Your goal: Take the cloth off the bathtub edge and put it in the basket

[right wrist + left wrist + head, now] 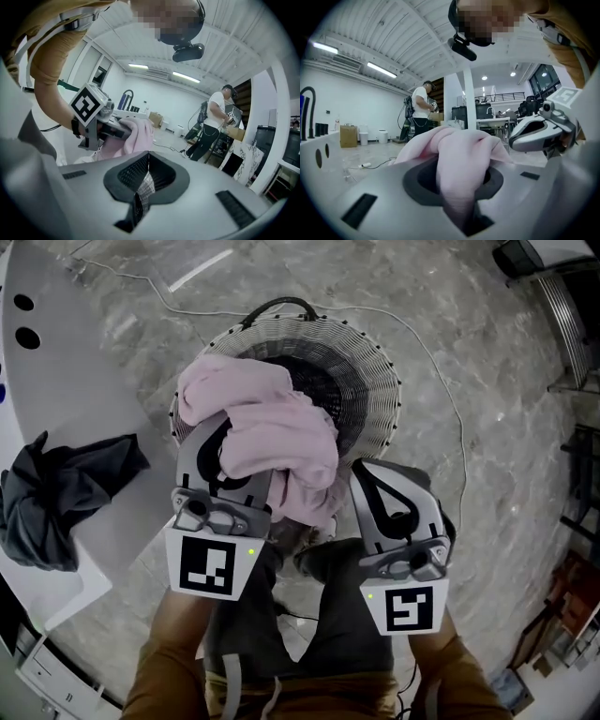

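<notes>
Left gripper (225,454) has its jaws clamped on the pink cloth (272,432). In the left gripper view a thick fold of it (459,164) fills the gap between them. The cloth is a crumpled bundle. In the head view its long axis slants from upper left to lower right: one end bulges past the jaw tips, the other droops between the two grippers. It hangs over the near left rim of the wire basket (375,390); whether it touches the rim cannot be told. The right gripper (367,474) is just beside the drooping end, jaws pressed together with nothing between them (145,176). To the left, the white bathtub edge (66,371) carries a dark grey cloth (56,498). A white cable (448,395) trails over the marble floor (497,352).
</notes>
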{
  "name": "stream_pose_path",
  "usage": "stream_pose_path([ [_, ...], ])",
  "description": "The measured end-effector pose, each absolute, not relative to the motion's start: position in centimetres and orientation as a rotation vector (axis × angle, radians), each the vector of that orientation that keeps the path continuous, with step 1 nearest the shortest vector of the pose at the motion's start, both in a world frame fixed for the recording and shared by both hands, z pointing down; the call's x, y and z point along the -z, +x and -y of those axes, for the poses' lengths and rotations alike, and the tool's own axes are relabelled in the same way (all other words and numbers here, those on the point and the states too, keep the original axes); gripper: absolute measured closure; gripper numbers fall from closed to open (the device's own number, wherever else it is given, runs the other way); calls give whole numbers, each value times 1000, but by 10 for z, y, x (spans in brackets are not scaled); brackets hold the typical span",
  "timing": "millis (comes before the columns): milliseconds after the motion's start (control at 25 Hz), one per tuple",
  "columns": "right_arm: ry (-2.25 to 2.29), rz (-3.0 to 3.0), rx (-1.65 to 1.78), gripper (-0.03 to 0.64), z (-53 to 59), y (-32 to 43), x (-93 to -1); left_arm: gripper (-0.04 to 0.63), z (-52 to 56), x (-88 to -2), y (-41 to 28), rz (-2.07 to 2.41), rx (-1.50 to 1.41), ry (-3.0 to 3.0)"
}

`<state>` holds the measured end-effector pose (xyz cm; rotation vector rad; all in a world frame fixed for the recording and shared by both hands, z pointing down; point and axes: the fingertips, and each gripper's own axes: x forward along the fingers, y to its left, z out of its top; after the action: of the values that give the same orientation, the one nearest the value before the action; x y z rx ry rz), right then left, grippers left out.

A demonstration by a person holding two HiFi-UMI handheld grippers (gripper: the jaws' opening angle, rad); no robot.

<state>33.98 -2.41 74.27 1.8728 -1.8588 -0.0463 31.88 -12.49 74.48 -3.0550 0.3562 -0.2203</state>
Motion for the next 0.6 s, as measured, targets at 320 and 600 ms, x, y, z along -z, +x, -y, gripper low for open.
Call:
stream_pose_path([
  [320,1908,1855,33,612,36,349,-784,484,140,-850,330,-337,595,-3120],
  [600,1917,1849,12,612,44,357,-803,204,142,-899,342,-259,726,-3090],
])
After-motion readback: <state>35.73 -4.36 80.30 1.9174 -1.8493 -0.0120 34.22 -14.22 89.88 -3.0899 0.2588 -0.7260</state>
